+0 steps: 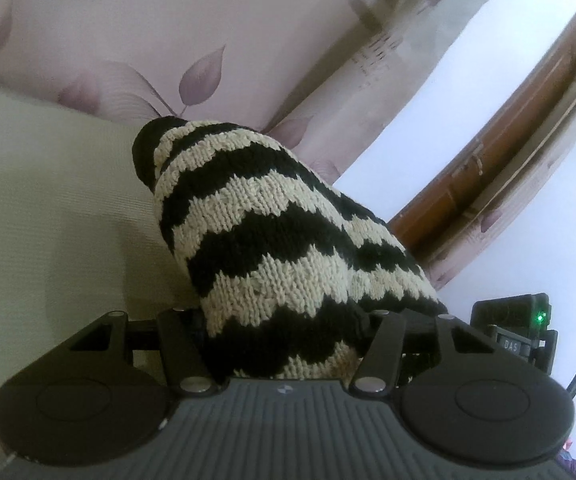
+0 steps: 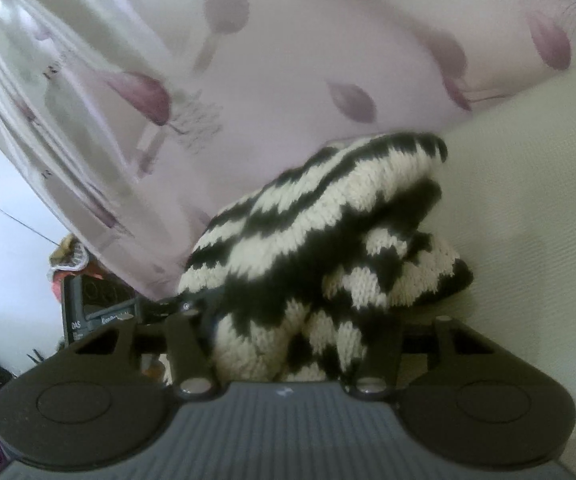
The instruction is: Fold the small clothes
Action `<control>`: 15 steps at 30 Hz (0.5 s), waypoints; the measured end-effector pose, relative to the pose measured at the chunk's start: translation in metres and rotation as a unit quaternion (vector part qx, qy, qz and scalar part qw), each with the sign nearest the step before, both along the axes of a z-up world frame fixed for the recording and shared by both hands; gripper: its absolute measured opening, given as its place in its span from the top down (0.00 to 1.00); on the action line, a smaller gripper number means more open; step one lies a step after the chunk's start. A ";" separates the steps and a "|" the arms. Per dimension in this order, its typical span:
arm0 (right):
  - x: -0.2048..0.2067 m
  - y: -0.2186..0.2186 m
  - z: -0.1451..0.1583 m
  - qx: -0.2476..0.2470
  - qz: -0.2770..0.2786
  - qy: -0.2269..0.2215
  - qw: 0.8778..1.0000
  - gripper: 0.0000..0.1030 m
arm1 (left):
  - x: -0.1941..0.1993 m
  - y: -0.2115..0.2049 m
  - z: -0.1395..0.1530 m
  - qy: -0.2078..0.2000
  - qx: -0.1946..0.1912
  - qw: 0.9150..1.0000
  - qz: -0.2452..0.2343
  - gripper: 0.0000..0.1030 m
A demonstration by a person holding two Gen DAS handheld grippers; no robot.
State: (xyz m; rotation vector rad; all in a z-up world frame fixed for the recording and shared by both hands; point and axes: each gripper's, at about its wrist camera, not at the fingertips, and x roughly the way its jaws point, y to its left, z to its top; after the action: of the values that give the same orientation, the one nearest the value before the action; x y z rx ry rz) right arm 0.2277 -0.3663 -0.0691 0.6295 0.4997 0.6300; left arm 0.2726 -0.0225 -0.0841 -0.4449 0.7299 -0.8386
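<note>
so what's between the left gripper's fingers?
The striped knit, bunched between the left gripper fingers, seen in the left wrist view. Nothing else sits there.

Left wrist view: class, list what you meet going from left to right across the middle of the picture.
Pale cream surface → black-and-cream zigzag knit garment → brown wooden frame → white wall.

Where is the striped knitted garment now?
In both wrist views the striped knitted garment sits between each gripper's fingers, lifted before the cream surface and floral curtain.
</note>
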 end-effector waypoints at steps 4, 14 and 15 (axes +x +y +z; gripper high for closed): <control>-0.023 0.022 0.006 0.005 0.012 -0.006 1.000 0.48 | -0.031 0.022 0.013 -0.013 0.018 1.000 0.006 0.44; -0.082 0.073 0.003 0.019 0.030 0.002 0.999 0.48 | -0.106 0.074 0.027 -0.017 0.045 0.999 0.020 0.44; -0.087 0.077 0.001 0.021 0.031 0.003 0.999 0.48 | -0.109 0.076 0.027 -0.016 0.047 0.999 0.021 0.44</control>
State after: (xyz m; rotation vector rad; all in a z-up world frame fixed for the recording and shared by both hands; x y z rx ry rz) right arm 0.1409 -0.2893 -0.0676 0.6575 0.5149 0.6996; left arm 0.1636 0.0538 -0.0574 -0.3605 0.7242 -0.7662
